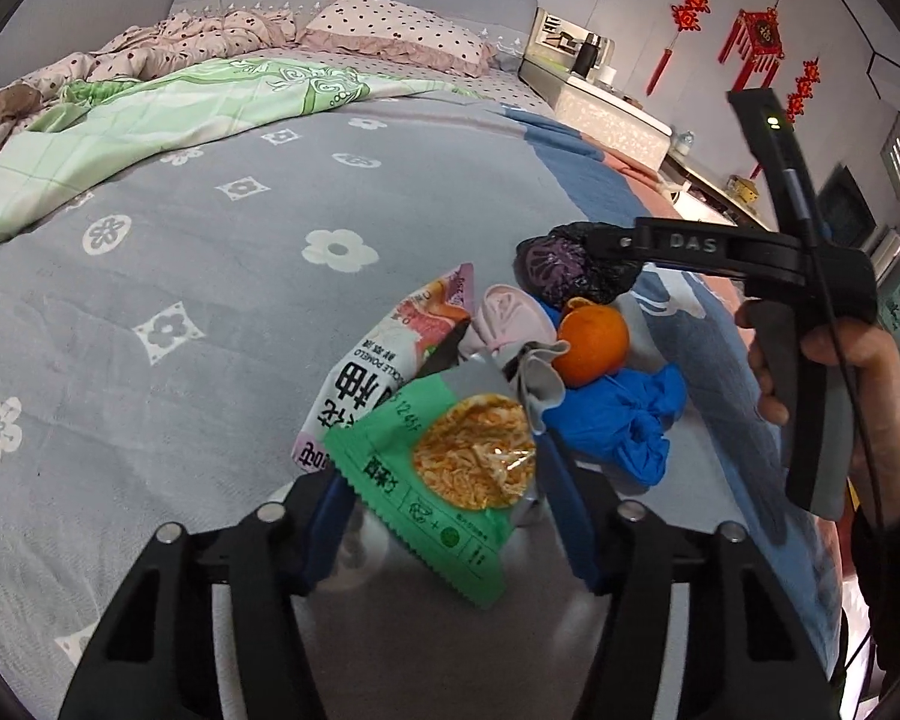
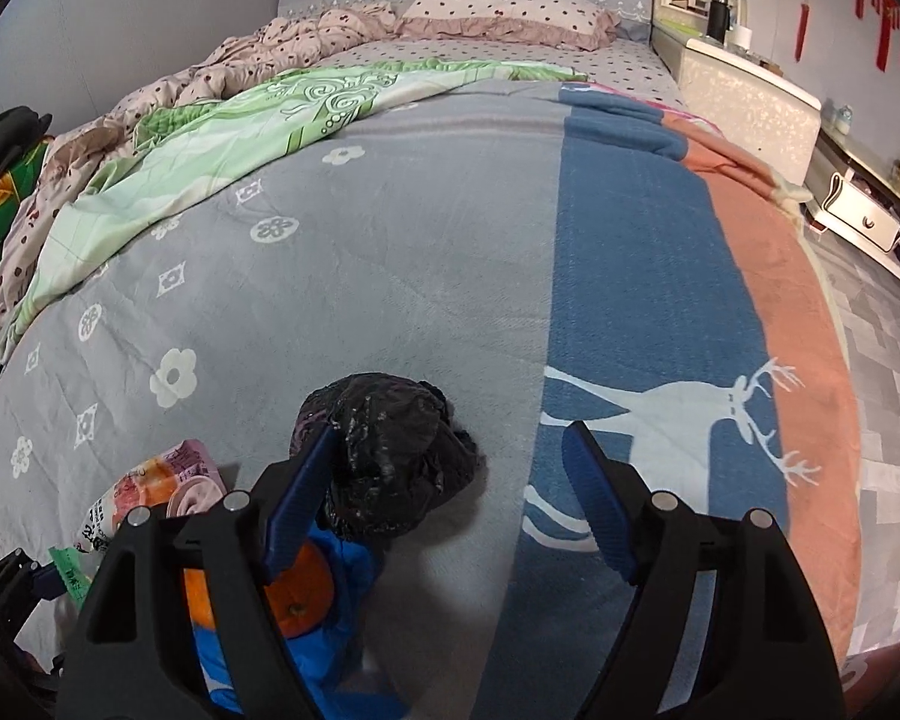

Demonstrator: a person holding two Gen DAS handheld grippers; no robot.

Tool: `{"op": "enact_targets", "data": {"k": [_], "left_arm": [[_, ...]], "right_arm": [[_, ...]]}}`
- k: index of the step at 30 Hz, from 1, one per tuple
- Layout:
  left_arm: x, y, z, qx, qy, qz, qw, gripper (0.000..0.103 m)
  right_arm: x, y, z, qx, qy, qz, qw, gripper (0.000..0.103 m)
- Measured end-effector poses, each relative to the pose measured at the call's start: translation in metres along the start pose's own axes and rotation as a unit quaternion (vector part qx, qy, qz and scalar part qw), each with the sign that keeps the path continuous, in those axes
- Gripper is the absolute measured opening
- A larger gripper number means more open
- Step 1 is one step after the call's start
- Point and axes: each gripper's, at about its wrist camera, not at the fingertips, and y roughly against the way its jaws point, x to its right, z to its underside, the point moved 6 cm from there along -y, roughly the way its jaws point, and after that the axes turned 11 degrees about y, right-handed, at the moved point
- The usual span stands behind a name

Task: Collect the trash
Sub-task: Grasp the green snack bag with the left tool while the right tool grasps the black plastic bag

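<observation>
The left gripper (image 1: 444,516), black with blue pads, is pointing down at the bed with its jaws partly apart, and a green serrated-edge snack wrapper printed with a bowl of noodles (image 1: 450,468) is lying between them; whether the pads are pressing on it I cannot tell, since the wrapper covers their tips. It is probably being taken first because it tops the pile and offers a flat edge. Just beyond it are lying a white and pink pomelo-flavour packet (image 1: 384,366), a crumpled pale pink and grey tissue wad (image 1: 510,324), an orange mandarin (image 1: 591,339) and a crumpled blue plastic glove (image 1: 618,426), all touching in 1 heap near the foot edge of the grey flower-patterned blanket (image 1: 180,240). The right gripper (image 2: 450,486) is standing wide open, its left pad touching a crumpled black plastic bag (image 2: 384,456) at the far side of the heap while its right pad is hanging over bare blanket, so nothing is held; it seems to be lining up to straddle the bag. The left wrist view is showing what the right cannot: the person's hand (image 1: 834,372) wrapped around the right tool's handle, and the whole heap laid out. The right wrist view alone is showing the bag's full outline and the blue deer-printed strip (image 2: 660,360) beside it.
</observation>
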Motion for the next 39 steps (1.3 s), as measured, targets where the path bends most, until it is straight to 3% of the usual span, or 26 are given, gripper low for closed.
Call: {"op": "enact_targets", "data": {"k": [1,3,7,9,15,26,39], "left_arm": [[0.0,0.0,0.0,0.0,-0.001,0.002,1.0,0.052],[-0.001,-0.001,0.0,-0.003,0.003,0.003,1.0,0.024],[-0.004,-0.001,0.003,-0.009,0.012,0.012,0.9998,0.02],[-0.004,0.002,0.003,-0.005,0.009,0.013,0.9999,0.018],[-0.003,0.012,0.004,0.002,0.006,0.019,0.9998,0.012],[-0.032,0.048,0.005,0.023,0.028,-0.009,0.9993,0.009],[-0.054,0.107,0.006,0.063,0.038,-0.051,0.996,0.009]], "right_arm": [[-0.003,-0.004,-0.001,-0.001,0.002,-0.001,1.0,0.073],[-0.006,-0.009,-0.004,-0.003,0.004,-0.006,1.0,0.073],[-0.023,-0.019,-0.008,-0.008,0.017,-0.024,1.0,0.065],[-0.035,-0.021,-0.01,-0.011,0.031,-0.034,0.999,0.048],[-0.056,-0.011,-0.015,0.003,0.055,-0.025,0.998,0.029],[-0.08,0.047,0.025,0.011,0.066,-0.07,0.995,0.028],[-0.093,0.144,0.107,0.022,0.063,-0.106,0.992,0.028]]}}
